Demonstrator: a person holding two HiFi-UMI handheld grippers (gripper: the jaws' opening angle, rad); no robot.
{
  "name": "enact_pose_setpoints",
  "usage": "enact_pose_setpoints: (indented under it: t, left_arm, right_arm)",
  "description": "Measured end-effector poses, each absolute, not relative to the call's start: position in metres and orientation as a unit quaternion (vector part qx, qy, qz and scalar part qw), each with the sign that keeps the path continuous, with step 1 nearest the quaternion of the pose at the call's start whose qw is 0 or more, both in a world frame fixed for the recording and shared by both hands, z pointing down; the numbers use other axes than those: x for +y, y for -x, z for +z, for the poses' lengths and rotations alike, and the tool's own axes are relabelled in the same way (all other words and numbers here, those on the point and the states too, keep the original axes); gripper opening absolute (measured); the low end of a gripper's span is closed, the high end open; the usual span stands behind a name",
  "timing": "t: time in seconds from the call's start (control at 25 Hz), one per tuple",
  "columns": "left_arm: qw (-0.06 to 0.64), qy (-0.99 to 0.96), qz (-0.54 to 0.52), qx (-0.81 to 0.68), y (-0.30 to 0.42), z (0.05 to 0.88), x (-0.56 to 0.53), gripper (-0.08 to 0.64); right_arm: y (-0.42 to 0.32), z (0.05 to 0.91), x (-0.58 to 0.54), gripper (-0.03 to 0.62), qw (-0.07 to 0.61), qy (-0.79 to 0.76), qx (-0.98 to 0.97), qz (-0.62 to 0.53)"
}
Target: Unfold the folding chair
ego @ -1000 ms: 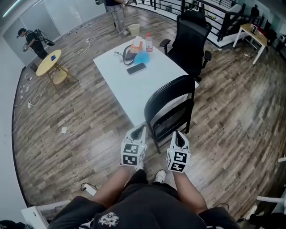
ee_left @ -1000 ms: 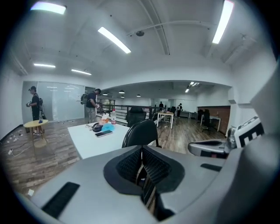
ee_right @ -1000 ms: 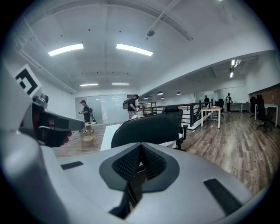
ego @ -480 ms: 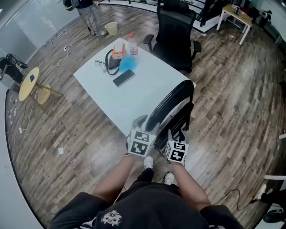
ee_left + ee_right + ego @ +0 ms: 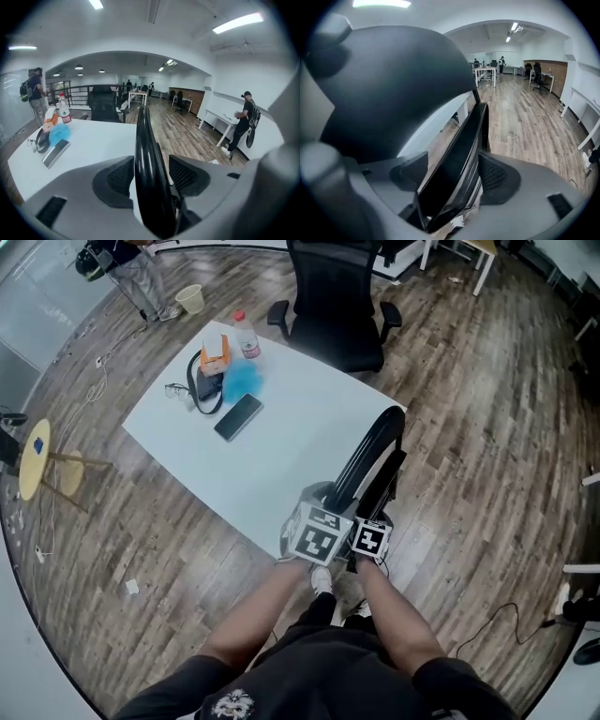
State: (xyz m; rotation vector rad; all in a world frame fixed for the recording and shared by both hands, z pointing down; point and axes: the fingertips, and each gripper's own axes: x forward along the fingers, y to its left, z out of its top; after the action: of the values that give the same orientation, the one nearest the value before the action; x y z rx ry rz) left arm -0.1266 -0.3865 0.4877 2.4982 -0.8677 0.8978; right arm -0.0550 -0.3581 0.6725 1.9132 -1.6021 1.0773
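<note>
The black folding chair [image 5: 373,451] stands folded flat beside the white table's near corner. My left gripper [image 5: 324,497] is at its near top end; in the left gripper view the curved backrest tube [image 5: 143,150] runs between the jaws of that gripper [image 5: 151,177]. Those jaws are opening and the pads [image 5: 117,180] stand just off the tube. My right gripper [image 5: 374,514] sits just right of it. In the right gripper view the flat seat panel [image 5: 457,159] passes between the opening jaws of that gripper [image 5: 452,177], with gaps on both sides.
The white table [image 5: 291,442] carries a phone [image 5: 237,416], a bottle [image 5: 247,334] and small items. A black office chair [image 5: 333,296] stands behind it. A round yellow side table [image 5: 33,457] is at far left. A cable [image 5: 497,624] lies on the wooden floor at right.
Both grippers moved forward and down from in front of my legs onto the folded chair. Their jaws went from shut to open and now straddle the backrest tube and the seat.
</note>
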Motion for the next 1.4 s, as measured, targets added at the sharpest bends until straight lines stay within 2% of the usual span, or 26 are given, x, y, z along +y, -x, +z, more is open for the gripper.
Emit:
enact_pose_setpoints:
  t: [0.24,0.32,0.36,0.52,1.0,1.2,1.28,1.4]
  left_arm:
    - [0.195,-0.875,0.33,-0.295,0.123,0.513,-0.395,0.232]
    - [0.197,-0.877,0.325,-0.293,0.121,0.515,-0.396,0.23]
    - [0.198,-0.877,0.326,-0.291,0.12,0.515,-0.396,0.217]
    - [0.198,-0.877,0.336,-0.282,0.115,0.513,-0.391,0.083]
    - [0.214,-0.878,0.34,-0.26,0.107,0.512,-0.374,0.074]
    - [0.221,-0.875,0.34,-0.265,0.101,0.515,-0.368,0.074]
    - [0.209,-0.872,0.347,-0.273,0.101,0.519,-0.369,0.084]
    - [0.198,-0.868,0.359,-0.282,0.099,0.527,-0.37,0.102]
  right_arm:
    - [0.076,0.727,-0.353,0.319,0.237,-0.668,-0.534,0.46]
    - [0.065,0.729,-0.364,0.318,0.252,-0.679,-0.543,0.425]
    - [0.061,0.73,-0.368,0.318,0.255,-0.682,-0.547,0.413]
    - [0.061,0.727,-0.37,0.316,0.235,-0.686,-0.548,0.418]
    - [0.014,0.716,-0.324,0.314,0.181,-0.692,-0.555,0.425]
    - [-0.01,0.717,-0.292,0.304,0.117,-0.648,-0.605,0.448]
    - [-0.023,0.72,-0.281,0.355,0.113,-0.626,-0.621,0.458]
    - [-0.044,0.728,-0.269,0.356,0.086,-0.607,-0.625,0.483]
